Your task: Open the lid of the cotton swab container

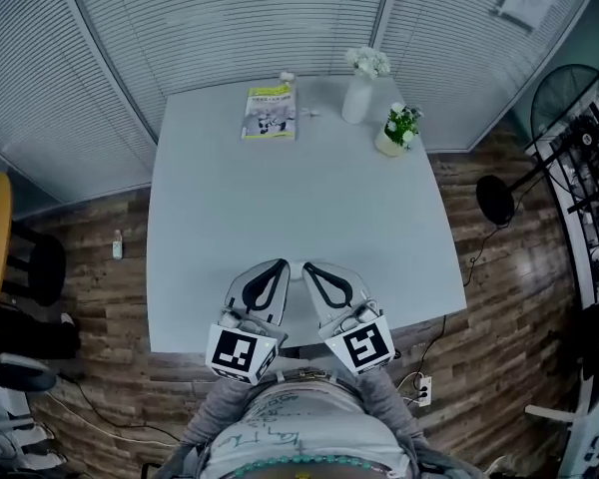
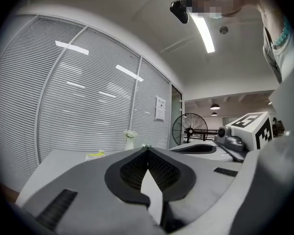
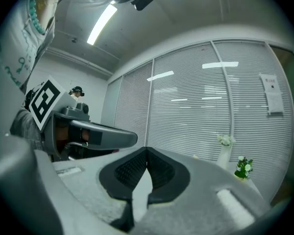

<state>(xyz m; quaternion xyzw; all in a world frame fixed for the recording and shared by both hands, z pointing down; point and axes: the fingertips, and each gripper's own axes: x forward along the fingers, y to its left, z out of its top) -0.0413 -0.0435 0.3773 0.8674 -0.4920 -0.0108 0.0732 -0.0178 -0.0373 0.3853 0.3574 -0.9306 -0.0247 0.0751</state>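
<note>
- at the near edge of the table [image 1: 230, 228], our left gripper [image 1: 282, 265] and right gripper [image 1: 307, 266] are both clenched on nothing.
- so we've not begun?
- no. we think the container is that small white thing [image 1: 287, 76] by the booklet [image 1: 270, 113], far across. we can't make out its lid.

Open tabletop [image 1: 280, 218] ahead of left claw [image 1: 282, 264] and right claw [image 1: 307, 266]; well beyond, booklet [image 1: 270, 111], white vase [image 1: 357, 98] and potted plant [image 1: 397, 128] stand along the far edge
</note>
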